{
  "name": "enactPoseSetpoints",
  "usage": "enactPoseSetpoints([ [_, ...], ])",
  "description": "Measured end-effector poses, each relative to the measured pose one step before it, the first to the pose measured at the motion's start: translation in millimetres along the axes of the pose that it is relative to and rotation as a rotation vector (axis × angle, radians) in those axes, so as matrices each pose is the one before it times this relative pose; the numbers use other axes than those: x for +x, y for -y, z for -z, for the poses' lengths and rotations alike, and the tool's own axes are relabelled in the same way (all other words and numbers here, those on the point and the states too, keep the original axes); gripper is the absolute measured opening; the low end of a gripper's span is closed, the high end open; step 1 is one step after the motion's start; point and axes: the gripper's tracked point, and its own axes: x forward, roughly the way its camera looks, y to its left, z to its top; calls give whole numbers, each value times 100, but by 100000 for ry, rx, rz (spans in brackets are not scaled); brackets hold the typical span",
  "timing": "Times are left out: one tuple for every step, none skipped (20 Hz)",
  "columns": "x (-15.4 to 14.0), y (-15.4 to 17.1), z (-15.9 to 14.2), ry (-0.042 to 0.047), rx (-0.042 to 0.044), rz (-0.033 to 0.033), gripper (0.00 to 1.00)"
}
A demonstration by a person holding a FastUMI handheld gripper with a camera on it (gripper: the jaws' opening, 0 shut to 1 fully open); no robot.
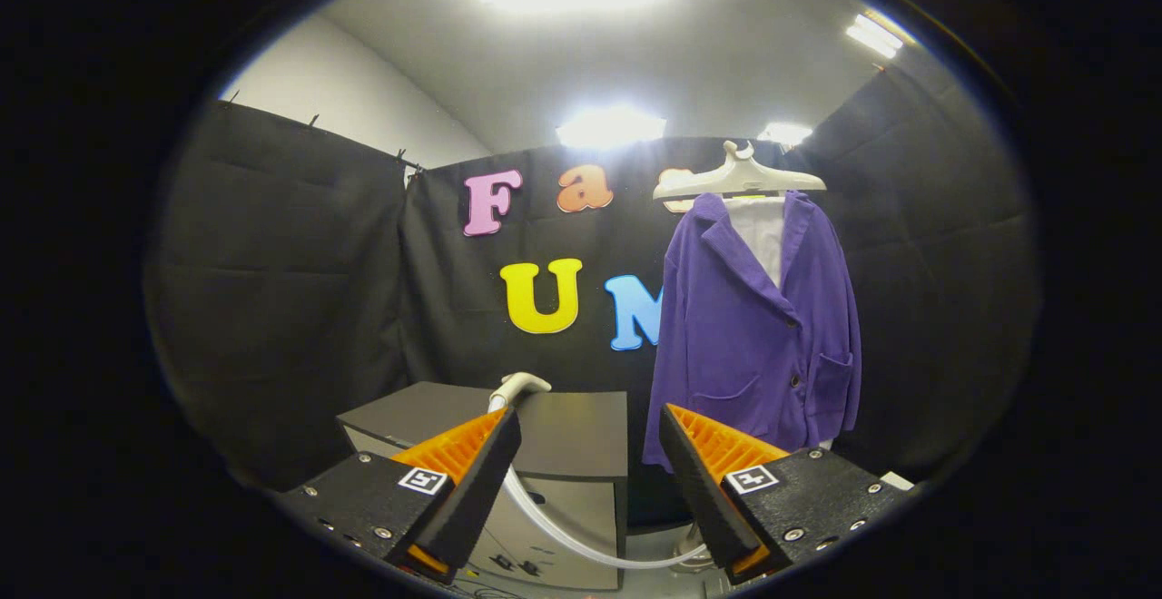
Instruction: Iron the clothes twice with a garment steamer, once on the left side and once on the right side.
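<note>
Purple jacket [758,327] beyond spread fingers [699,481]

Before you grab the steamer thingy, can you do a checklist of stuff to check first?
1. Gripper fingers wide apart, holding nothing: ok.
2. Steamer head resting on the grey cabinet, just beyond one fingertip: ok.
3. White hose curving down beside the cabinet, free of the fingers: ok.
4. Purple jacket hanging on the hanger, front facing us: ok.
5. Steamer switched on: cannot tell.
</note>
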Motion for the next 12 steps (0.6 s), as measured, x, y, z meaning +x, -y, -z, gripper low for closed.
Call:
enactPoseSetpoints([
  [-383, 695, 63, -530, -846, -159, 95],
  [-438, 640, 39, -288, -1761, -522, 95],
  [-419, 332, 28, -364, -1175, -1385, 95],
  [-416, 103, 158, -784, -684, -2327, 95],
  [-670, -43, 116, -517, -492, -2336, 94],
  [-747, 112, -65, 50, -786, -1920, 94],
  [-792, 189, -119, 545, -1069, -1588, 94],
  [-815, 123, -262, 603, -1173, -1372, 94],
  [-998, 250, -172, 239, -1112, -794, 94],
  [-709, 207, -111, 137, -658, -137, 94],
  [-582, -126, -33, -343, 90, -339, 94],
  [-308, -308, 22, -565, 1117, -777, 94],
])
